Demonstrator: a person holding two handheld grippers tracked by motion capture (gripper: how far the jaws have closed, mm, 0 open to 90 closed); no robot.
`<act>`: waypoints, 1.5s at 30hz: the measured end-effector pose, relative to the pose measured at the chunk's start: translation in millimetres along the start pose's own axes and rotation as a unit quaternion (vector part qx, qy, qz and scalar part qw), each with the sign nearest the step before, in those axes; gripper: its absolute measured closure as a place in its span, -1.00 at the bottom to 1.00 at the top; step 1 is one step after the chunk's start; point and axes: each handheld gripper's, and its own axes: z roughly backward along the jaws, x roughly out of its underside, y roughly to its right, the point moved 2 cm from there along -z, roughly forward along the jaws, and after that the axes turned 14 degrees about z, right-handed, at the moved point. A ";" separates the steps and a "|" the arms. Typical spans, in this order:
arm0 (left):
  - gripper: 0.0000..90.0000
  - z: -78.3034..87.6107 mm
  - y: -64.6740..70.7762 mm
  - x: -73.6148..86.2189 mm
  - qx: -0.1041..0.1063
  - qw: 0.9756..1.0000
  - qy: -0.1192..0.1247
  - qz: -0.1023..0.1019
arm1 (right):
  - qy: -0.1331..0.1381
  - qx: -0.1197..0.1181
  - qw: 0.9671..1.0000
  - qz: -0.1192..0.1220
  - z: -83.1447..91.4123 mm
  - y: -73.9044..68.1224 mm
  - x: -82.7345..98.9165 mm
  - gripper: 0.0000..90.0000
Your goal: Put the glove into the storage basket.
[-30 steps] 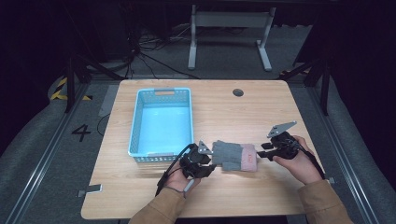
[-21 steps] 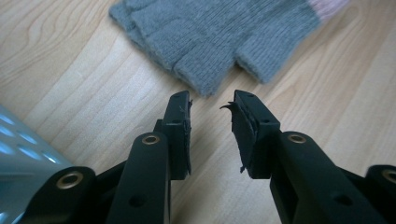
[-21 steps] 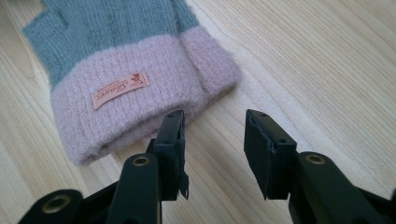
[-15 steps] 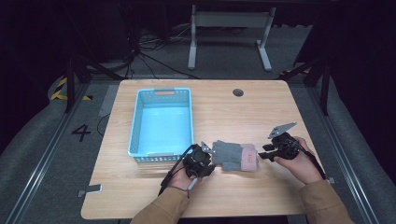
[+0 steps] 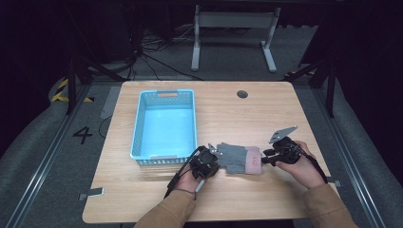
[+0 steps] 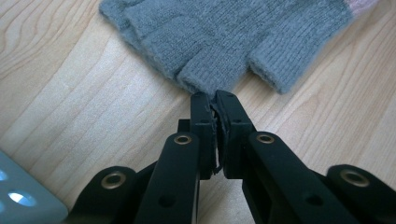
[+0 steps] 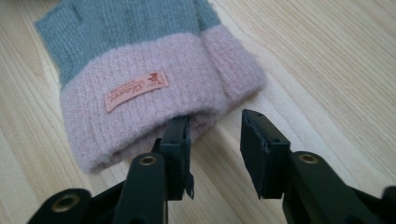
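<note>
Seen from above: a grey glove (image 5: 236, 158) with a pink cuff lying flat near the front edge of the wooden table (image 5: 237, 109), just right of the light blue basket (image 5: 164, 124), with the left gripper (image 5: 212, 158) at its fingertip end and the right gripper (image 5: 266, 156) at its cuff end. From that height, jaws too small to read. Closer in, from the left gripper view: left gripper (image 6: 215, 100) with jaws just closed, pressed together at the tip of one knitted finger of the glove (image 6: 224, 37); whether any wool is pinched, impossible to tell. From the right gripper view: right gripper (image 7: 215, 135) with jaws parted and just closing, one jaw touching the cuff's edge, the other apart over bare wood, cuff not clamped. Also there: a small orange label (image 7: 136, 91) sewn on the pink cuff.
</note>
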 end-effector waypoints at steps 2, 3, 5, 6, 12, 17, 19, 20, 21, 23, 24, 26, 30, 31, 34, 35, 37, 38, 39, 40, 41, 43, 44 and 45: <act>0.93 -0.1 0.6 -0.1 -0.003 1.000 0.000 -0.002 | 0.002 0.003 1.000 0.012 -2.3 -1.0 -1.7 0.51; 0.94 -0.2 1.0 0.0 -0.003 1.000 0.000 -0.003 | 0.010 0.003 1.000 0.021 -2.0 -2.3 -3.7 0.67; 0.95 0.7 1.5 0.0 -0.006 1.000 0.000 -0.004 | 0.010 0.011 0.999 0.030 -0.7 -4.4 -5.8 0.85; 0.95 0.7 1.5 0.0 -0.006 1.000 0.000 -0.004 | 0.010 0.011 0.999 0.030 -0.7 -4.4 -5.8 0.85; 0.96 8.4 4.3 -1.3 -0.004 1.000 0.012 -0.011 | 0.020 0.032 0.999 0.036 9.3 -6.1 -10.9 0.95; 0.96 15.8 7.6 -1.5 -0.002 1.000 0.022 -0.014 | 0.036 0.049 0.997 0.037 18.4 -5.7 -16.9 0.95; 0.96 18.4 9.4 -1.5 -0.002 0.999 0.027 -0.016 | 0.042 0.053 0.997 0.034 20.3 -4.8 -18.4 0.95; 0.96 19.1 10.0 -1.4 0.000 0.999 0.028 -0.016 | 0.044 0.056 0.997 0.034 20.6 -3.4 -19.0 0.95; 0.96 19.7 10.6 -1.5 0.000 0.999 0.029 -0.017 | 0.044 0.057 0.997 0.033 20.6 -2.7 -19.2 0.95; 0.96 19.0 12.0 -1.2 0.000 0.999 0.029 -0.018 | 0.047 0.060 0.997 0.031 18.5 0.9 -20.5 0.96; 0.96 19.0 12.0 -1.2 0.000 0.999 0.029 -0.018 | 0.047 0.060 0.997 0.031 18.5 0.9 -20.5 0.96; 0.96 18.0 12.4 -1.2 0.000 0.999 0.026 -0.019 | 0.050 0.061 0.997 0.027 15.3 4.1 -20.6 0.96; 0.96 15.1 13.0 -1.4 0.000 1.000 0.023 -0.021 | 0.059 0.054 0.997 0.012 5.7 11.4 -17.9 0.96; 0.96 14.3 13.1 -1.4 -0.001 1.000 0.023 -0.020 | 0.059 0.053 0.997 0.010 3.6 12.4 -17.3 0.96; 0.96 12.0 12.2 -1.4 0.000 1.000 0.017 -0.020 | 0.053 0.049 0.997 0.004 -5.0 15.6 -14.0 0.96; 0.95 10.3 11.4 -1.4 0.000 1.000 0.015 -0.021 | 0.050 0.047 0.998 0.002 -6.5 16.0 -13.2 0.96; 0.95 9.4 11.2 -1.2 0.000 1.000 0.015 -0.018 | 0.048 0.047 0.998 0.001 -7.3 16.3 -12.6 0.96; 0.95 8.9 10.9 -1.0 -0.001 1.000 0.015 -0.018 | 0.048 0.044 0.998 -0.001 -8.1 16.8 -12.2 0.95; 0.94 8.6 10.7 -0.9 -0.001 1.000 0.013 -0.018 | 0.046 0.043 0.998 -0.002 -8.2 17.1 -11.9 0.94; 0.92 8.6 10.1 -0.9 0.000 1.000 0.007 -0.019 | 0.045 0.044 0.998 -0.002 -8.1 17.2 -11.7 0.92; 0.76 8.2 9.8 -0.4 -0.002 1.000 0.012 -0.016 | 0.040 0.050 0.998 -0.006 -7.4 17.8 -10.9 0.79; 0.70 8.6 9.7 -0.6 -0.001 1.000 0.013 -0.016 | 0.037 0.057 0.998 -0.006 -6.5 18.4 -10.2 0.75; 0.64 9.6 9.8 -0.6 0.000 1.000 0.016 -0.015 | 0.036 0.061 0.997 -0.007 -5.2 18.9 -9.4 0.73; 0.60 10.8 10.1 -0.9 0.003 1.000 0.020 -0.015 | 0.038 0.062 0.997 -0.009 -3.7 19.2 -8.6 0.69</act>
